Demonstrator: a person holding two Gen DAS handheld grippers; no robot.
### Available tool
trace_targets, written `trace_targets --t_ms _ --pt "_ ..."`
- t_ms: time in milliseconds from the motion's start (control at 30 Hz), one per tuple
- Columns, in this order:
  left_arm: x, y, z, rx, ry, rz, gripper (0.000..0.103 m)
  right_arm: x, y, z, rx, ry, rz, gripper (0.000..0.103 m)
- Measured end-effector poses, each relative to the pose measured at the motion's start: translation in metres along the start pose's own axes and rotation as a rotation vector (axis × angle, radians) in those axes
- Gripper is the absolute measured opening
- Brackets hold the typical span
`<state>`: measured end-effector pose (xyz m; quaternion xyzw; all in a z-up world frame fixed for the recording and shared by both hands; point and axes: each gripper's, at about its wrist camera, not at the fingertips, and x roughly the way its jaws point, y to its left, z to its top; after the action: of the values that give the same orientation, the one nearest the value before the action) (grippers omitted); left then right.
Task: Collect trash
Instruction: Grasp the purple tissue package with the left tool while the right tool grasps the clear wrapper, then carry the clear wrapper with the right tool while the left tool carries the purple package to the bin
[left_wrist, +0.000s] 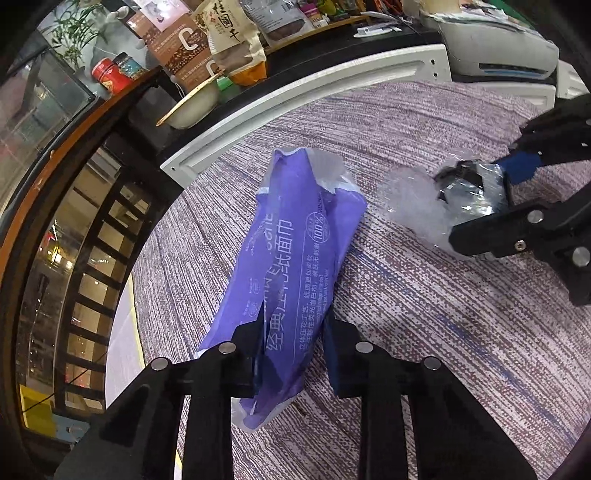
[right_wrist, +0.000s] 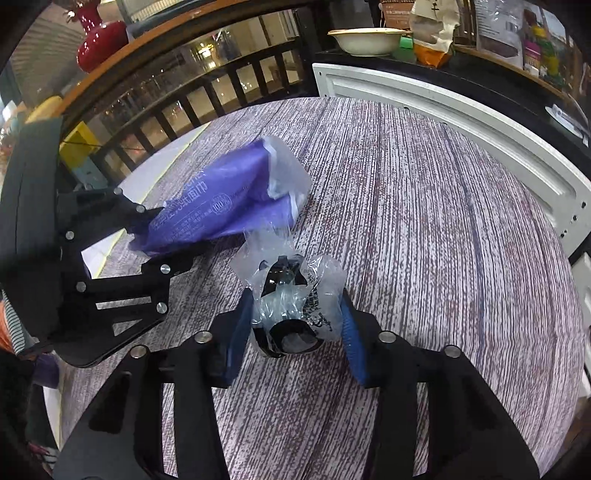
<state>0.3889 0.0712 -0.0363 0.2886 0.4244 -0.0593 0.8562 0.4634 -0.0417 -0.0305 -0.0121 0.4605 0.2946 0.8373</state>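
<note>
A crumpled purple tissue wrapper (left_wrist: 295, 240) (right_wrist: 229, 199) with white print lies on the striped tablecloth (left_wrist: 406, 314). My left gripper (left_wrist: 293, 354) (right_wrist: 170, 238) is shut on its near end, with a pad pressing on each side. To its right is a ball of clear plastic film with black print (left_wrist: 413, 199) (right_wrist: 295, 291). My right gripper (right_wrist: 295, 332) (left_wrist: 491, 206) is shut on that film, and its blue pads (right_wrist: 240, 332) squeeze it from both sides. Both pieces of trash still touch the table.
A white panelled frame (left_wrist: 314, 96) (right_wrist: 461, 122) borders the table's far side. Behind it, a dark counter carries a white bowl (left_wrist: 192, 107) (right_wrist: 365, 40), snack bags (left_wrist: 229, 37) and a red tin (left_wrist: 109, 75). A dark railing (right_wrist: 184, 99) runs along the left edge.
</note>
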Motion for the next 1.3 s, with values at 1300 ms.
trace_targets --t_ms 1300 --pt "-0.153 -0.129 -0.04 -0.512 -0.281 -0.324 0.022 -0.224 -0.071 -0.233 0.177 -0.293 -0.182 0.041"
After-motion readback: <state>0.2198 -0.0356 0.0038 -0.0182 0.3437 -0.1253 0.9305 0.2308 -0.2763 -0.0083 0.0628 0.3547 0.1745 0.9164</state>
